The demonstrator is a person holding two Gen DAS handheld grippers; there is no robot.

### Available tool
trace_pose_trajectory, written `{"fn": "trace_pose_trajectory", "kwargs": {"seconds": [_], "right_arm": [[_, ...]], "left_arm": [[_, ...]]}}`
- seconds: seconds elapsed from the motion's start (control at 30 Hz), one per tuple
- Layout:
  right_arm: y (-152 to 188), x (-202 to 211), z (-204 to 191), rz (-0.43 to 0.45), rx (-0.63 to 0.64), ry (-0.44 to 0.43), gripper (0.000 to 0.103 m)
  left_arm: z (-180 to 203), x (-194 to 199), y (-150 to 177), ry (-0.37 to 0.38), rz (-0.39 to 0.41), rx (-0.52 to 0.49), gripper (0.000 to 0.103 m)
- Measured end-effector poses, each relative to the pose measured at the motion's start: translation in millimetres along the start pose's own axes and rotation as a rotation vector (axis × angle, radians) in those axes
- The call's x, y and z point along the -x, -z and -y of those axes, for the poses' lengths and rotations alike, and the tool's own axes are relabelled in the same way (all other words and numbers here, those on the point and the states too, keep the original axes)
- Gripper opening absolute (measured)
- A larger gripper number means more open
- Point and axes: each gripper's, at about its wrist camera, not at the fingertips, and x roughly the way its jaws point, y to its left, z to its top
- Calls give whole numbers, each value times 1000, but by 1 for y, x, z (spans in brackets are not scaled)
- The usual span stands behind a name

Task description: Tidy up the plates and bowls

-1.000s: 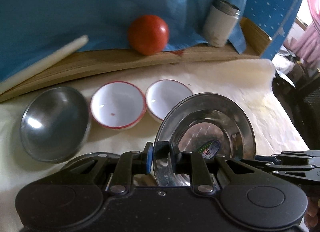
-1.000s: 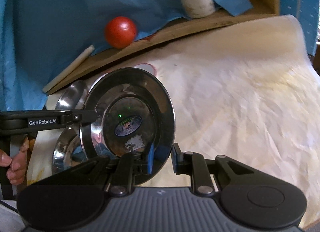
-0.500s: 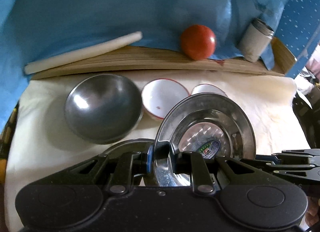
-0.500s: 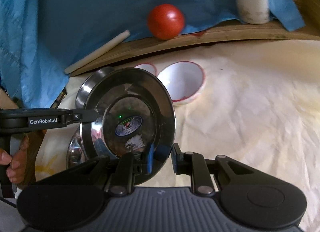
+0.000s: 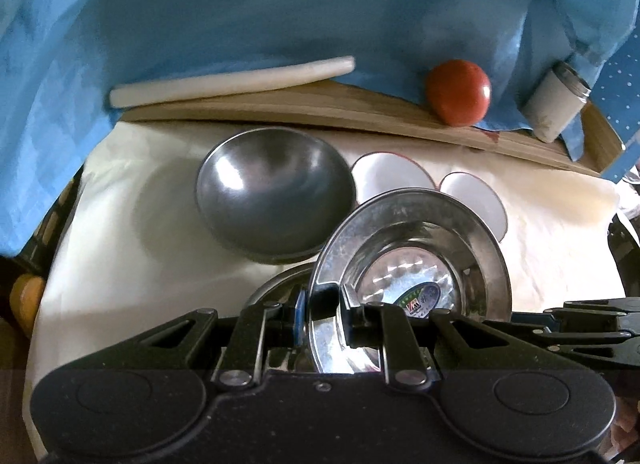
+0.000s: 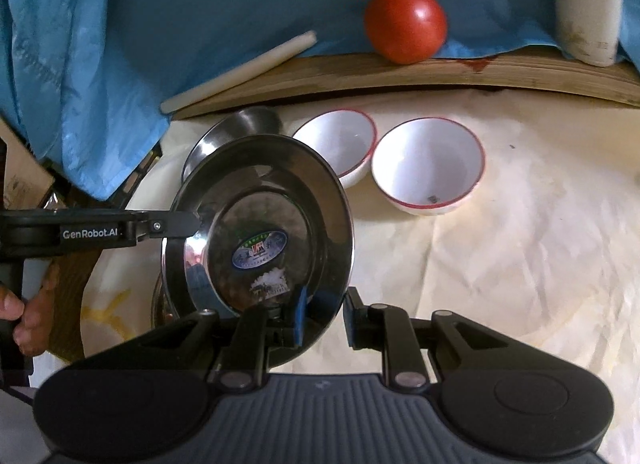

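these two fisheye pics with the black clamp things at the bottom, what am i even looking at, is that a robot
No robot here: a person holds a two-finger gripper in each hand, and each gripper carries a wide-angle camera looking along its fingers. One picture comes from the left gripper, the other from the right gripper; the black shapes at the bottom are the grippers themselves.

Both are shut on the rim of the same steel plate, which has a sticker in its middle and is held tilted above the table. In the right view you can see the left gripper reaching in from the side, with the person's fingers on its handle.

On the pale cloth lie a steel bowl and two white bowls with red rims. Behind them are a wooden board, a tomato, a white stick and a white canister.
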Motion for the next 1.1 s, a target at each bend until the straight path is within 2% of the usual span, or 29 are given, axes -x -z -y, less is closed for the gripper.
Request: {"fn": "trace_pose_trajectory", "kwargs": {"seconds": [0.63, 1.1], "right_arm": [[-9, -26, -34, -142, 132, -34, 24], [-8, -28, -41, -167, 155, -31, 28]], "left_arm": [[-44, -4, 19, -17, -75, 131, 20], [-42, -4, 22, -33, -128, 82, 20]]}}
